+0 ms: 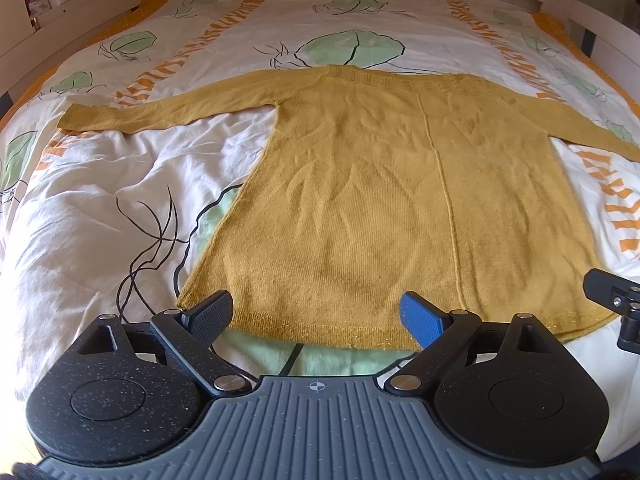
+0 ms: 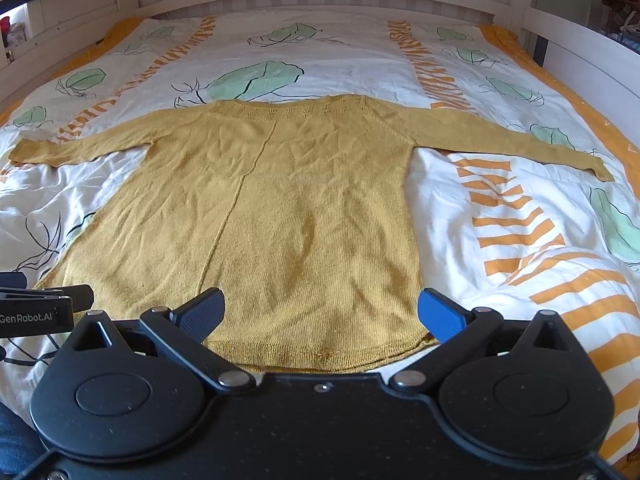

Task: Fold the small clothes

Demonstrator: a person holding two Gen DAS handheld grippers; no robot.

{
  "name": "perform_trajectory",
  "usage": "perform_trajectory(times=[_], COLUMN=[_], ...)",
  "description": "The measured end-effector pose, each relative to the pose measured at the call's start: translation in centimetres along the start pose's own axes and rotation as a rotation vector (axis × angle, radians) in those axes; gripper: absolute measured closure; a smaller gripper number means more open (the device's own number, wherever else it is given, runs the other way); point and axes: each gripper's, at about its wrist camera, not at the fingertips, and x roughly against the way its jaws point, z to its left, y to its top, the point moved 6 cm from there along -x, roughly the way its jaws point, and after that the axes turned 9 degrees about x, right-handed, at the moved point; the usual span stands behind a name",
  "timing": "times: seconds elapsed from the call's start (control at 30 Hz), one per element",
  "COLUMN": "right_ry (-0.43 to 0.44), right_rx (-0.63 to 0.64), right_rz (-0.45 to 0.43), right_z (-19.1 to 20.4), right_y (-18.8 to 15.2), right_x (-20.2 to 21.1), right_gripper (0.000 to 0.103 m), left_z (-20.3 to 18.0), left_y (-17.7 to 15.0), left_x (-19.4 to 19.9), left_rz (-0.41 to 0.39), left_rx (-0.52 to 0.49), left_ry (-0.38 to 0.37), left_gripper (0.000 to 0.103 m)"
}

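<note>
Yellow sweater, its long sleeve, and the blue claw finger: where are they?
yellow sweater [image 1: 380, 208], left wrist view, middle of its body.
long sleeve [image 2: 520, 146], right wrist view, halfway along the arm.
blue claw finger [image 2: 440, 316], right wrist view, its flat pad.

The only readable text is "GenRobot.AI", in white letters on the black body of the left gripper [image 2: 36, 300], just left of the mustard sweater's [image 2: 280, 220] hem.

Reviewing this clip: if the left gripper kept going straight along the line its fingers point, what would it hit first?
Most likely the mustard sweater itself, near its bottom hem, which lies flat between the open fingers of the left gripper. Nothing else stands in that line, though depth is hard to judge.
</note>
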Motion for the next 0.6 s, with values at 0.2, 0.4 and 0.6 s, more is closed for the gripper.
perform_trajectory(times=[0.2,0.4,0.6], right_ry=[0.001,-0.008,-0.011], right_rx=[0.022,0.028,0.028], right_rz=[0.040,0.085,0.111], right_z=[0.26,0.11,0.11], right_y=[-0.08,-0.30,-0.47], right_x=[-0.21,-0.59,-0.84], right_gripper=[0.001,0.001,0.001], left_z=[0.02,0.02,0.12], left_y=[-0.14,-0.21,-0.26], left_x=[-0.26,-0.51,-0.68], left_rz=[0.011,0.021,0.030], left_rx=[-0.006,-0.007,-0.005], left_ry=[0.000,0.004,0.005], left_gripper=[0.012,0.012,0.012])
